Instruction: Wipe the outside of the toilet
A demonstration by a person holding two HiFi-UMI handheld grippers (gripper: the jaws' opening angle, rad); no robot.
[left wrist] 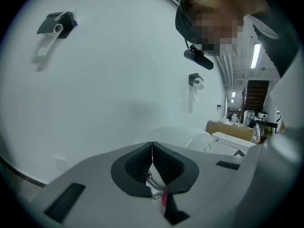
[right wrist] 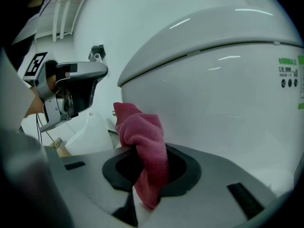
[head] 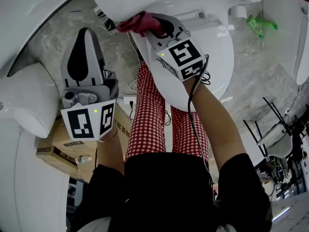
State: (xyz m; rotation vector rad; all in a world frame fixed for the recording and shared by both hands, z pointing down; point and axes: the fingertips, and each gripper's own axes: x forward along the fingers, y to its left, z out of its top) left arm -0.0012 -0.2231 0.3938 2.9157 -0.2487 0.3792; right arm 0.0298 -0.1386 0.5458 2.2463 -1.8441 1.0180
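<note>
A white toilet (head: 203,52) stands in front of me, its bowl bulging at the right of the right gripper view (right wrist: 228,89). My right gripper (head: 153,27) is shut on a pink cloth (head: 140,22), and the bunched cloth (right wrist: 142,141) lies against the toilet's side just below the lid seam. My left gripper (head: 86,57) hangs off to the left, apart from the toilet, its jaws shut with nothing between them. In the left gripper view that gripper (left wrist: 152,148) faces a plain white wall.
Another white fixture (head: 24,100) sits at the far left. A cardboard box (head: 60,149) lies on the marble floor by my left leg. A green object (head: 260,24) lies on the floor beyond the toilet. A black rack (head: 277,124) stands at right.
</note>
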